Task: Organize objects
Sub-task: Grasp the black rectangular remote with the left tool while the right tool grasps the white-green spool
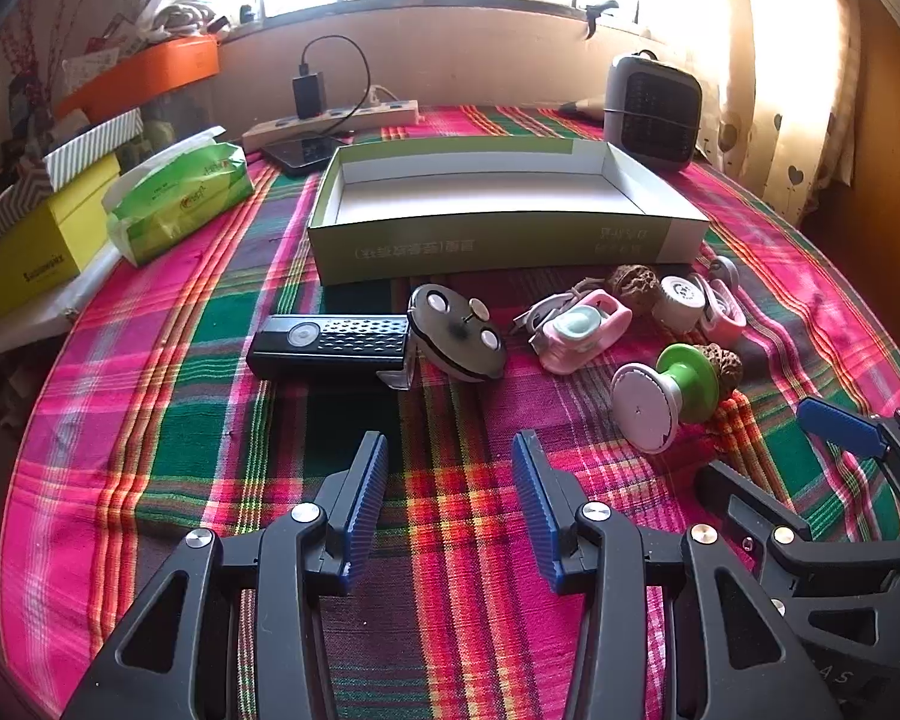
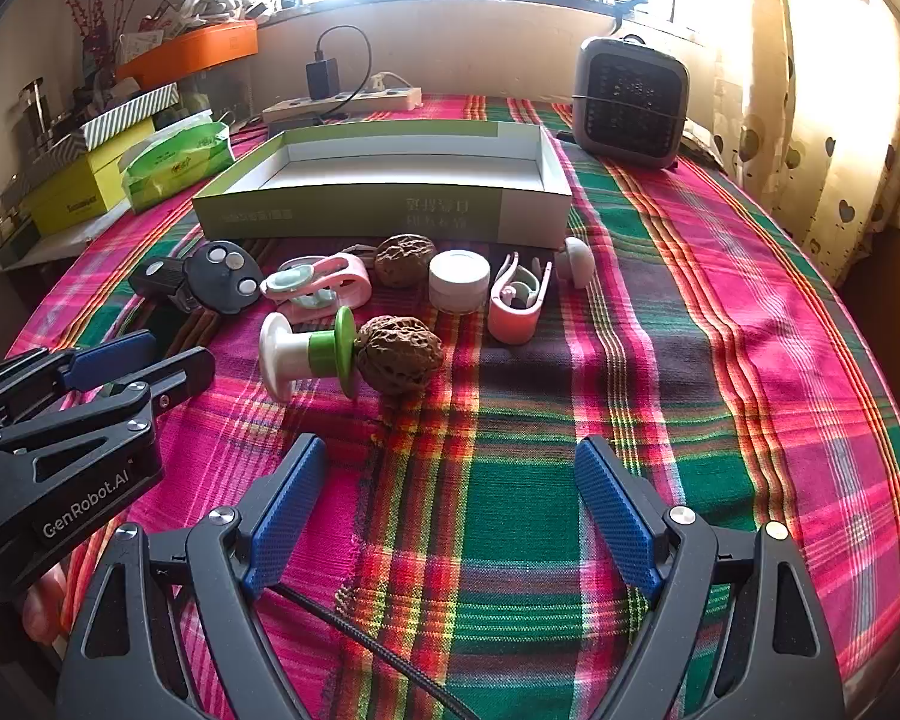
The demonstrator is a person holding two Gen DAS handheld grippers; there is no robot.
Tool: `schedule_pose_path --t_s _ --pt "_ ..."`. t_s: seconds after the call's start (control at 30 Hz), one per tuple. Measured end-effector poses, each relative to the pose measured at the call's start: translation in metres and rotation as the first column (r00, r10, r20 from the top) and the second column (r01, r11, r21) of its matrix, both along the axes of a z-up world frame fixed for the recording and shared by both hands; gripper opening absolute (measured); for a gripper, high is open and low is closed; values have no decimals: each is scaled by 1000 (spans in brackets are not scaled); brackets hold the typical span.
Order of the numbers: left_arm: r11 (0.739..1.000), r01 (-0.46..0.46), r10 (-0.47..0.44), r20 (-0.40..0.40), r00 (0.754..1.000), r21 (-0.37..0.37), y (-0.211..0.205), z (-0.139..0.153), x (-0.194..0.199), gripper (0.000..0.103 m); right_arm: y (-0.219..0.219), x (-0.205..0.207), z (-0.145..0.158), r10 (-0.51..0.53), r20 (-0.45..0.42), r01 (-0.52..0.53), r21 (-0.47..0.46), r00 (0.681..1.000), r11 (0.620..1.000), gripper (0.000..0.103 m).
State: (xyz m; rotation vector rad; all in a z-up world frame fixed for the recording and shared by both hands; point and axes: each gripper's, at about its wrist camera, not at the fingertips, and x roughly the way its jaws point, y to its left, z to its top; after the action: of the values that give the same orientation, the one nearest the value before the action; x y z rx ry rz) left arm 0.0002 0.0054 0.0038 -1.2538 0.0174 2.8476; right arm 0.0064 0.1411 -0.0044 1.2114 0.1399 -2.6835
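Hovering over the tablecloth (image 2: 720, 312), both grippers are waiting with jaws apart and nothing between them. Ahead of the right gripper (image 2: 450, 516), slightly to its left, a walnut (image 2: 399, 354) is lying against the green-and-white knob (image 2: 306, 354); beyond those are sitting a white jar (image 2: 459, 279), a pink clip (image 2: 519, 300) and a second walnut (image 2: 405, 259), all just short of the empty box (image 2: 384, 204). Ahead of the left gripper (image 1: 450, 510) are lying a black speaker (image 1: 330, 345) and a round black disc (image 1: 456, 330). Judging by this, the first pick is coming: centring the jaws on one item, closing gently, then lifting clear before crossing the box's near wall.
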Motion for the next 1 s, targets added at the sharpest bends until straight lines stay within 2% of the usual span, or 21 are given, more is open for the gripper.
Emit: schedule_pose_path --t_s 0.17,0.3,0.43,0.57,0.67,0.77,1.0 --pt "998 57 -57 23 998 10 -5 1 -5 41 -3 2 1 13 -1 -13 0 1000 1000 85" --pt "993 104 -106 35 994 47 -15 2 -4 41 -4 3 2 36 9 -36 1 999 999 85" --pt "995 100 -101 30 994 23 -28 2 -3 41 -3 5 0 67 8 -67 -8 998 998 85" --pt "996 83 -83 5 997 36 -47 7 -4 41 -8 5 1 109 8 -109 -17 994 994 84" --pt "995 95 -95 -19 995 20 -56 13 -9 41 -14 6 3 139 4 -139 -30 990 990 84" --pt "991 132 -131 -23 991 35 -60 15 -17 41 -19 6 5 164 0 -164 -47 986 985 83" --pt "974 220 -223 -52 973 -49 -52 19 -29 41 -29 2 11 191 -7 -191 -79 981 978 74"
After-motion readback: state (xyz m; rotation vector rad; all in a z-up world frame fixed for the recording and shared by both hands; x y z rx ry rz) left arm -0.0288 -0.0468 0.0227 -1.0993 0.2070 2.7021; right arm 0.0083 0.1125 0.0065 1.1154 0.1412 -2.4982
